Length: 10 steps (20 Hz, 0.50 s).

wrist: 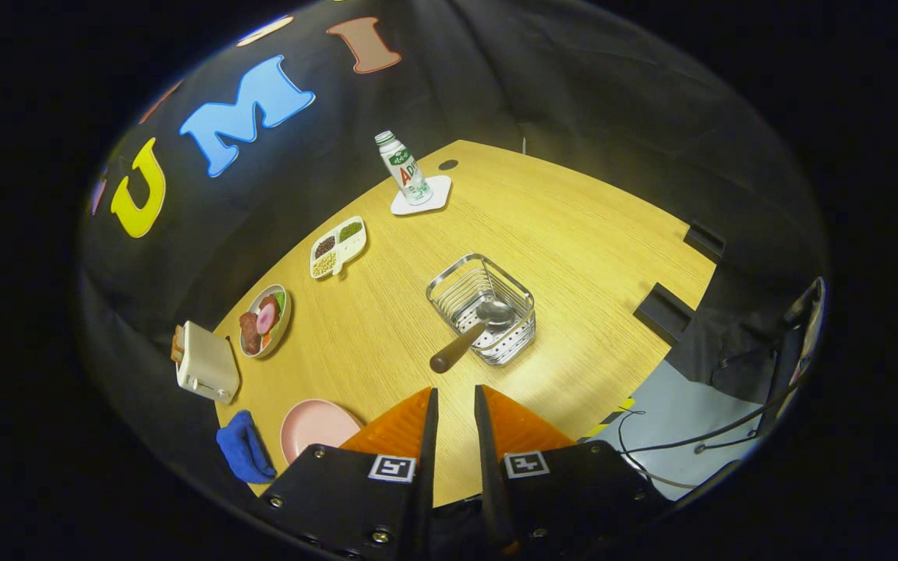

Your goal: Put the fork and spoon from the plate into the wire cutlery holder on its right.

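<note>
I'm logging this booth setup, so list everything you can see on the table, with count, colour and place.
Light wooden table: one, tan, under everything.
Silver wire cutlery holder: one, mid-table, beyond the claw.
Metal spoon with dark handle: one, bowl inside the holder, handle leaning out over its near rim.
Pink round plate: one, beside the claw's fingers.
Blue folded cloth: one, next to the pink plate.
Cream toaster: one, table edge.
Round plate of food: one, beside the toaster.
White divided dish: one, three compartments.
White bottle with green cap: one, upright on a white coaster.
Claw: one, fingers slightly apart, holding nothing.
</note>
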### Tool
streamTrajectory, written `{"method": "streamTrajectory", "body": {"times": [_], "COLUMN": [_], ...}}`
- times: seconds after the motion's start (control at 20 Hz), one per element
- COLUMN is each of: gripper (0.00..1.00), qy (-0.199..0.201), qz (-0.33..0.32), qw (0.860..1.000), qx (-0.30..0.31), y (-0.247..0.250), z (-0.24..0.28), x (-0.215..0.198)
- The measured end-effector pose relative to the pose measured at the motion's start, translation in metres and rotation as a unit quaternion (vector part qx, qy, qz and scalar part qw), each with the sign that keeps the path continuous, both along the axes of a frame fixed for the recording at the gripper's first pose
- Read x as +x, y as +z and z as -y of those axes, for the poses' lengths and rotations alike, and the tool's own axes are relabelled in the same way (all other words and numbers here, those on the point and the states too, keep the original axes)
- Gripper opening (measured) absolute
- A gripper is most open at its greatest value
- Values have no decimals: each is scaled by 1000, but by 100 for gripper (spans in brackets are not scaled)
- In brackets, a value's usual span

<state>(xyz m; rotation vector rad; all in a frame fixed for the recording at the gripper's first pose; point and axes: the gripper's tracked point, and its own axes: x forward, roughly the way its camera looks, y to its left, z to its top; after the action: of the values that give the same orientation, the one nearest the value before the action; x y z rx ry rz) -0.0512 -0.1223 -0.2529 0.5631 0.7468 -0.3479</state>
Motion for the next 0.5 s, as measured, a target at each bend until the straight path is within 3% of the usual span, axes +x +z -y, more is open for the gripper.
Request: {"method": "streamTrajectory", "body": {"times": [0.25, 0.5], "gripper": [27, 27], "qy": [31, 91], "qz": [-7, -20], "qw": [999, 996], "qx": [2, 1], "y": [-5, -14], "z": [-25, -67], "x": [8, 22]}}
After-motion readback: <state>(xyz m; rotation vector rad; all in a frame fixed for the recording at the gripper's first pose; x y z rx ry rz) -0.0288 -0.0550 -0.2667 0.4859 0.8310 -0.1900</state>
